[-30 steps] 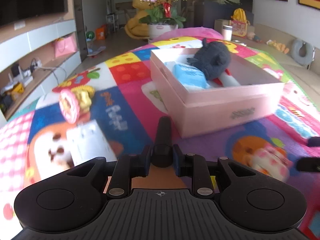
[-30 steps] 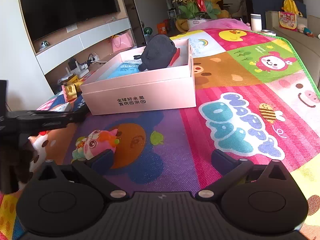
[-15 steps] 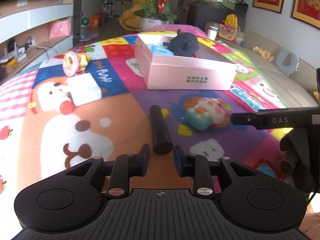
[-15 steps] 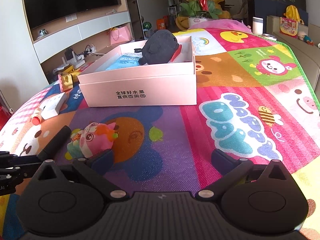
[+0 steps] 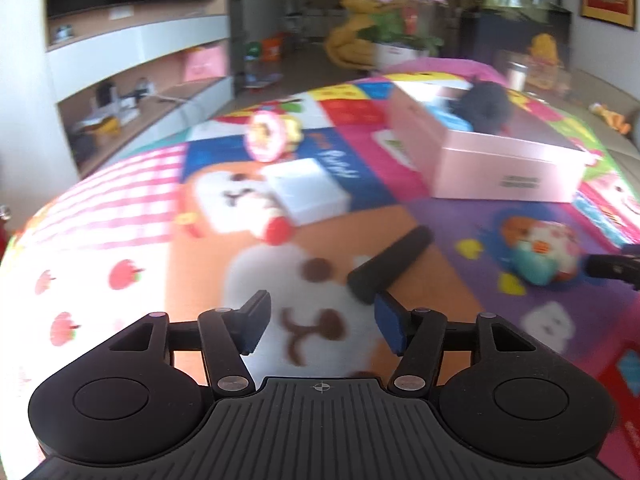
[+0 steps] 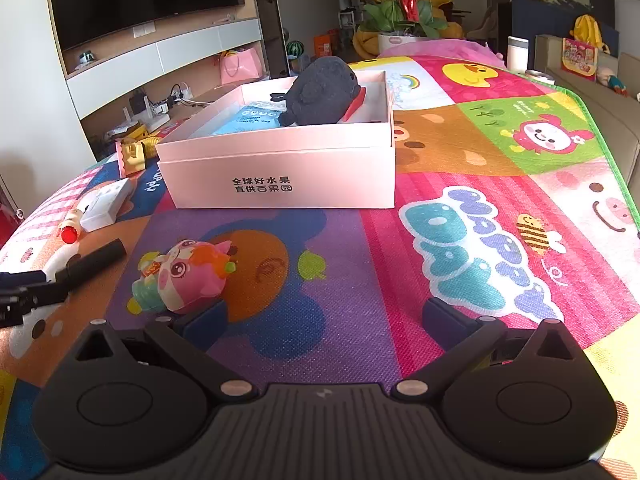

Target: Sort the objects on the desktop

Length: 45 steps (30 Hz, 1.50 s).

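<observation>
The left tongs are standing half open, having just been opening, with nothing between them; the black tube is lying on the mat just ahead, off to their right finger. It is looking stiff, light and smooth, likely to roll, so taking it across the middle seems best. The right tongs are gaping wide, empty, beside the pig toy. The pink box is sitting behind.
</observation>
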Tool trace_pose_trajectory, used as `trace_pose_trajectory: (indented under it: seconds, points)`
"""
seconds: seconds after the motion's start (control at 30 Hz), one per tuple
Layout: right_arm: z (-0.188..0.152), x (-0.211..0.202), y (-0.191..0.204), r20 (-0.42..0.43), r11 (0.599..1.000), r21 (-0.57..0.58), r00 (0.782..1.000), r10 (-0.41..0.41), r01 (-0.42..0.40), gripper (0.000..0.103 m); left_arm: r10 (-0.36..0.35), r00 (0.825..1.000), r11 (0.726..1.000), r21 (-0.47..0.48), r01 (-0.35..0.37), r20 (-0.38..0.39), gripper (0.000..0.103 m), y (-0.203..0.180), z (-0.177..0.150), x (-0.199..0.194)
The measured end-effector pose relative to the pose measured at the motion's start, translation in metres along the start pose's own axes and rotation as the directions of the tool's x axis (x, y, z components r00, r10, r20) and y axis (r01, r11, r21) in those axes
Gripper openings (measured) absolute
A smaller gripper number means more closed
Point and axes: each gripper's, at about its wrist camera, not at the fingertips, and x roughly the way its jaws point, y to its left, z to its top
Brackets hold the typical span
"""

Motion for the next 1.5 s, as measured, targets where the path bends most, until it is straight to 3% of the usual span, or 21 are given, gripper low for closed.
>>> trace_pose_trajectory:
  seconds: [0.13,0.47,0.6,0.83,1.17,1.23,1.3,1.5]
  points:
    - [0.0,0.0,0.0,0.0,1.0,-0.002,1.0,-0.002,0.002,0.103,0.02,1.0,0.999,-0.029,-0.02,-0.006,0.069,0.012,0.002,-0.001]
    - [0.0,-0.001,-0.002,-0.002,1.0,-0.008,1.0,-0.002,0.002,0.103,-0.075,0.997,0.996,-0.051,0.074,-0.019,0.081,-0.005,0.002,0.001]
    - [0.0,-0.001,-0.002,-0.002,1.0,-0.009,1.0,-0.002,0.002,0.103,-0.08,0.997,0.995,-0.059,0.079,-0.016,0.095,-0.013,0.007,0.007]
    - [0.0,-0.001,0.0,-0.007,1.0,-0.025,1.0,-0.016,0.016,0.103,-0.044,0.999,0.99,-0.132,0.045,0.007,0.095,-0.016,0.028,0.037]
    - [0.0,0.0,0.002,-0.005,1.0,-0.02,1.0,-0.012,0.012,0.103,-0.007,1.0,0.996,-0.084,0.009,0.025,0.096,-0.04,0.058,0.079]
    - [0.0,0.0,0.002,-0.006,1.0,-0.022,1.0,-0.014,0.014,0.103,0.019,0.999,0.998,-0.061,-0.017,0.028,0.093,-0.047,0.061,0.085]
    - [0.0,0.0,0.003,-0.009,0.999,-0.03,1.0,-0.02,0.02,0.103,0.046,0.998,0.998,-0.037,-0.045,0.033,0.08,-0.051,0.062,0.088]
    - [0.0,0.004,0.009,-0.026,0.996,-0.068,0.998,-0.051,0.049,0.103,0.007,0.999,1.0,-0.009,-0.007,0.038,0.079,-0.045,0.052,0.073]
